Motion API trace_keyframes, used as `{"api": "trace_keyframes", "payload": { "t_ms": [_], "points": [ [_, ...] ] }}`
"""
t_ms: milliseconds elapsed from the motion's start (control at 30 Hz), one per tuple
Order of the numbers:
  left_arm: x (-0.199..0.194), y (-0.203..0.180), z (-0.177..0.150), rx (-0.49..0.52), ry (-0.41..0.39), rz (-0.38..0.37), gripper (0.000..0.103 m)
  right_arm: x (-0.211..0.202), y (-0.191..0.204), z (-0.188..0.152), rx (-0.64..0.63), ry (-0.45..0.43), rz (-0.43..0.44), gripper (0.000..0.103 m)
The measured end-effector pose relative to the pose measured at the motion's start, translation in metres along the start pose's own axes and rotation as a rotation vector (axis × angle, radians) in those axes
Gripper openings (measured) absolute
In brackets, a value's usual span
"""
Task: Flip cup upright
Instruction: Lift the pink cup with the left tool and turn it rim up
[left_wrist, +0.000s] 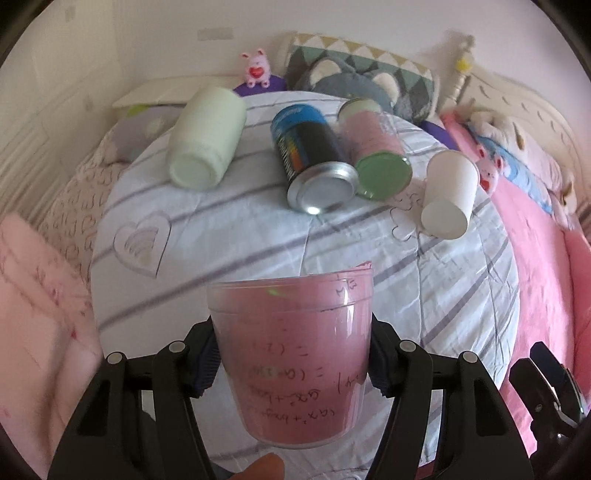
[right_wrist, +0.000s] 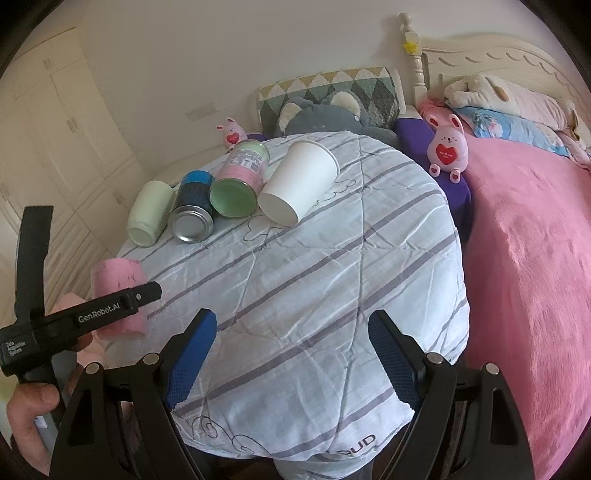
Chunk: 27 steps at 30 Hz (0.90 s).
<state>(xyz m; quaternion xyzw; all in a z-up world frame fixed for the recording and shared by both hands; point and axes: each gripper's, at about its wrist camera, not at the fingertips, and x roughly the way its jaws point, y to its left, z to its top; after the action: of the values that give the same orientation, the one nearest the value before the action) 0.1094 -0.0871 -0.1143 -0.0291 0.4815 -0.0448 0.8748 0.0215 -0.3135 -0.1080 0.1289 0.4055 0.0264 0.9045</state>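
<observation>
My left gripper (left_wrist: 291, 354) is shut on a clear plastic cup lined with pink paper (left_wrist: 295, 354). The cup is held off the striped quilt (left_wrist: 258, 240), wide rim away from the camera and narrow base toward it. In the right wrist view the same cup (right_wrist: 118, 291) shows at the left edge, partly behind the left gripper's body. My right gripper (right_wrist: 291, 358) is open and empty above the quilt's near edge (right_wrist: 314, 295).
Lying on the quilt at the back: a pale green cup (left_wrist: 207, 136), a blue can (left_wrist: 314, 158), a pink-and-green container (left_wrist: 373, 147) and a white paper cup (left_wrist: 448, 192). Plush toys and pillows lie behind; a pink blanket (right_wrist: 528, 258) lies to the right.
</observation>
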Motion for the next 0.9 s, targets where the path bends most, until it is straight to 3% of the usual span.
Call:
{"api": "trace_keyframes", "payload": {
  "t_ms": [200, 433, 600, 700, 900],
  "points": [
    [0.001, -0.003, 0.052, 0.073, -0.028, -0.007, 0.065, 0.002, 0.005, 0.012, 0.022, -0.024, -0.028, 0.086],
    [-0.006, -0.007, 0.116, 0.120, -0.172, -0.022, 0.066, 0.017, 0.009, 0.034, 0.040, -0.046, -0.055, 0.085],
    [0.029, -0.011, 0.184, 0.123, -0.230, -0.019, 0.066, 0.032, 0.011, 0.047, 0.033, -0.037, -0.073, 0.085],
    [0.057, -0.010, 0.214, 0.097, -0.212, -0.020, 0.066, 0.040, 0.011, 0.051, 0.031, -0.023, -0.085, 0.085],
    [0.060, -0.016, 0.208, 0.137, -0.237, -0.065, 0.066, 0.051, 0.006, 0.055, 0.039, 0.004, -0.104, 0.085]
  ]
}}
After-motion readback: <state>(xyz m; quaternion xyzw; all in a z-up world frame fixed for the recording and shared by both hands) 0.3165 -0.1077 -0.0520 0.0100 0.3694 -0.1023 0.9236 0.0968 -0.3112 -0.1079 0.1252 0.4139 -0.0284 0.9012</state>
